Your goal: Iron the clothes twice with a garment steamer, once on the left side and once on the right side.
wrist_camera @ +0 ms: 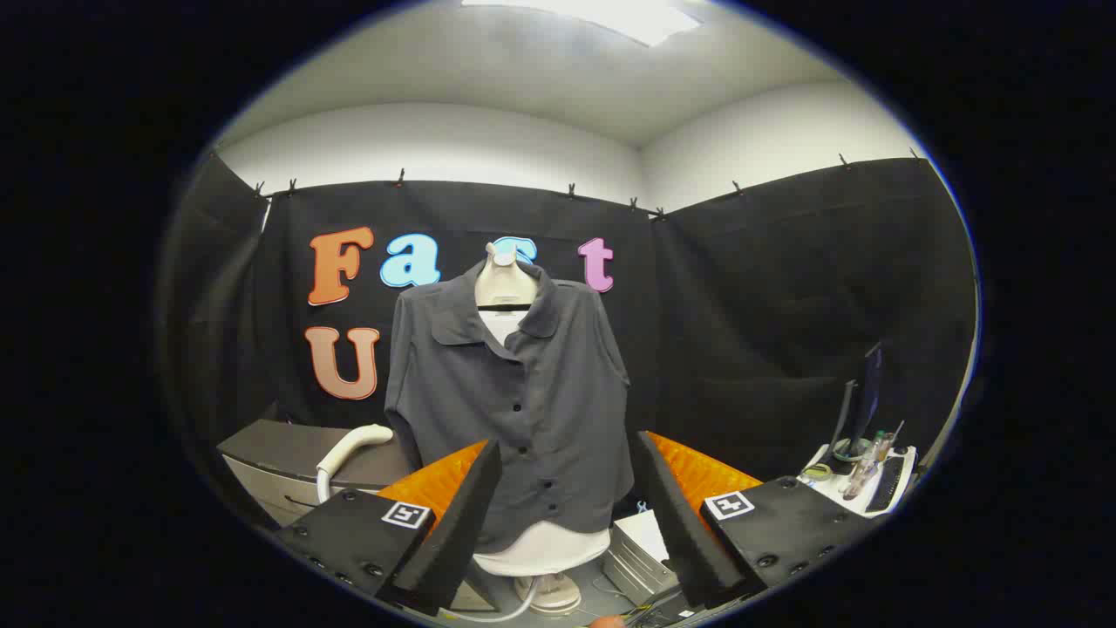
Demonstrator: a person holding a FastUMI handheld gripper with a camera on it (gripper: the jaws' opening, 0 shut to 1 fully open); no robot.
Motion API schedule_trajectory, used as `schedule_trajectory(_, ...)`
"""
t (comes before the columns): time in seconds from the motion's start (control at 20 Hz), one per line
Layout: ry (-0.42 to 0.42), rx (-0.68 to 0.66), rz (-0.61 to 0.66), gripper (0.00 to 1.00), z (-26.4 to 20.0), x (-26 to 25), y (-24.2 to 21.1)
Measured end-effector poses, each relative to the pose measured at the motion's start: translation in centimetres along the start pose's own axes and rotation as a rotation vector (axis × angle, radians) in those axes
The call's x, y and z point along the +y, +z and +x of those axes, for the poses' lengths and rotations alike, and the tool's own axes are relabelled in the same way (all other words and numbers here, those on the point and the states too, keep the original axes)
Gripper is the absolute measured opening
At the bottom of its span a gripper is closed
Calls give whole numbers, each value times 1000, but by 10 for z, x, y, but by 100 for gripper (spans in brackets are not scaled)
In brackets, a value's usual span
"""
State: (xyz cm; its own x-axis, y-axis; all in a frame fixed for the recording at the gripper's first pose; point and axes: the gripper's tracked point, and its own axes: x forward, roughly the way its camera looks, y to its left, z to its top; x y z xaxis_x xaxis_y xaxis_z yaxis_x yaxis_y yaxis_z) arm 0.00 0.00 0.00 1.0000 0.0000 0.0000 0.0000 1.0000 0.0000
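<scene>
Shirt [514, 410] hangs on mannequin beyond the gripper's [567, 515] spread, empty fingers.

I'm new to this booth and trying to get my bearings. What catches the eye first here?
A grey button shirt on a white mannequin torso stands beyond the open gripper, seen in the gap between its fingers. Left of the shirt, a white hose curves over a dark cabinet.

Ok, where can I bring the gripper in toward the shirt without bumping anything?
The open gripper holds nothing, and the space between its fingers up to the grey shirt on the mannequin looks free. It is crowded low down: white hose on the cabinet to the left, boxes by the stand's base, cluttered desk to the right.
</scene>
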Motion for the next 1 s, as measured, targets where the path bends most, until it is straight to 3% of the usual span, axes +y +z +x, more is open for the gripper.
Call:
schedule_trajectory(0.3, 228, 21, 93, 98, 86, 34, -19)
schedule_trajectory(0.6, 316, 40, 164, 98, 84, 86, -18)
schedule_trajectory(0.85, 239, -30, 189, 98, 55, 105, 21)
schedule_trajectory(1.0, 116, -83, 114, 98, 41, 96, 37)
